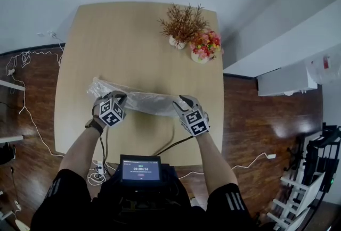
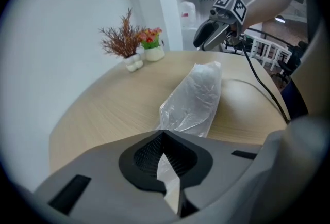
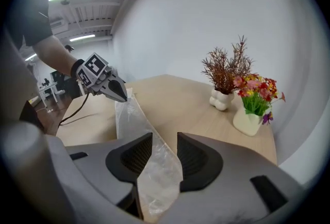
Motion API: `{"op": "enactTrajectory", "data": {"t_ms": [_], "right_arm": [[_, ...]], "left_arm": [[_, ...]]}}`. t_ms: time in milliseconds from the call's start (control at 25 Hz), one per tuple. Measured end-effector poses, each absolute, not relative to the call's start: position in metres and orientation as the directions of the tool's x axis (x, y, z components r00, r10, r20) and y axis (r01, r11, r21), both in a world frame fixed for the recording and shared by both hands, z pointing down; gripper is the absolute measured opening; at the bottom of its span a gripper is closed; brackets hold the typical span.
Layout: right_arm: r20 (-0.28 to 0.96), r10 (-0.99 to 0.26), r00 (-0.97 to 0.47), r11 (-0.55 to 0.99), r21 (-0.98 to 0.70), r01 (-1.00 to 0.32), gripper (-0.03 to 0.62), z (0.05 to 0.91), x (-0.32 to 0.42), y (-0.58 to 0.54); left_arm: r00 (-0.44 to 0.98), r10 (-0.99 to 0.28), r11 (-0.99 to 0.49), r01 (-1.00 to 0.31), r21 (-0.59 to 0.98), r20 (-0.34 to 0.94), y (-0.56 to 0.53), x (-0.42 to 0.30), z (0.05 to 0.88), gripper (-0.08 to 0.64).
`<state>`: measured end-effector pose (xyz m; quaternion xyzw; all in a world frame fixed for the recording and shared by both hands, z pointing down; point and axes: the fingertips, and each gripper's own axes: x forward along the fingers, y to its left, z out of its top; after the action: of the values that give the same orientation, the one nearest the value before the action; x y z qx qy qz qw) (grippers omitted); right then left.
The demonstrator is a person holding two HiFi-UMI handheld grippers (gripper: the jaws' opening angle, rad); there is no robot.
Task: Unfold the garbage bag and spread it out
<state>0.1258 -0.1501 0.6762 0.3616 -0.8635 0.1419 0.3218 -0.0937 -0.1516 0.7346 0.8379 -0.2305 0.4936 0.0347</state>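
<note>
A clear, crumpled garbage bag (image 1: 138, 101) lies as a long strip across the wooden table (image 1: 122, 33), stretched between both grippers. My left gripper (image 1: 120, 98) is shut on the bag's left end; in the left gripper view a fold of film (image 2: 196, 99) is pinched in the closed jaws (image 2: 164, 138). My right gripper (image 1: 181, 101) is at the bag's right end. Its jaws (image 3: 165, 150) stand apart with the bag (image 3: 149, 161) running loosely between them. Each gripper shows in the other's view: the right gripper (image 2: 198, 42) and the left gripper (image 3: 121, 96).
A white vase of dried reddish twigs (image 1: 183, 25) and a pot of coloured flowers (image 1: 205, 46) stand at the table's far right. A black cable (image 1: 170, 139) runs over the near edge. A small screen (image 1: 140, 170) sits at the person's chest. Wood floor with white cords surrounds the table.
</note>
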Motion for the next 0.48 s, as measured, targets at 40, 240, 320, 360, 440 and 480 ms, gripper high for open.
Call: {"op": "enactTrajectory", "data": {"t_ms": [40,240,320,360,440,480], "right_arm": [[0.656,-0.526,-0.541,0.713,-0.007,-0.701,0.176,0.674,0.12,-0.153],[0.671,-0.443,-0.595,0.806,0.007,-0.593,0.176,0.672,0.085,-0.159],[0.695,-0.394,-0.601,0.847,0.022,-0.53,0.176,0.677,0.069,-0.158],[0.709,-0.371,-0.599,0.867,0.033,-0.498,0.176,0.68,0.062,-0.157],[0.736,-0.333,-0.59,0.898,0.055,-0.437,0.176,0.69,0.05,-0.156],[0.747,-0.318,-0.584,0.909,0.066,-0.411,0.176,0.695,0.045,-0.155]], "left_arm": [[0.418,-0.37,-0.889,-0.417,-0.187,0.83,-0.152,-0.094,0.729,0.0],[0.462,-0.436,-0.879,-0.403,-0.256,0.772,-0.15,-0.094,0.707,0.0],[0.474,-0.454,-0.873,-0.404,-0.272,0.754,-0.148,-0.094,0.701,0.0],[0.479,-0.461,-0.872,-0.401,-0.281,0.747,-0.147,-0.095,0.699,0.0],[0.484,-0.47,-0.871,-0.388,-0.301,0.738,-0.144,-0.095,0.695,0.0],[0.485,-0.473,-0.872,-0.38,-0.309,0.736,-0.142,-0.095,0.694,0.0]]}}
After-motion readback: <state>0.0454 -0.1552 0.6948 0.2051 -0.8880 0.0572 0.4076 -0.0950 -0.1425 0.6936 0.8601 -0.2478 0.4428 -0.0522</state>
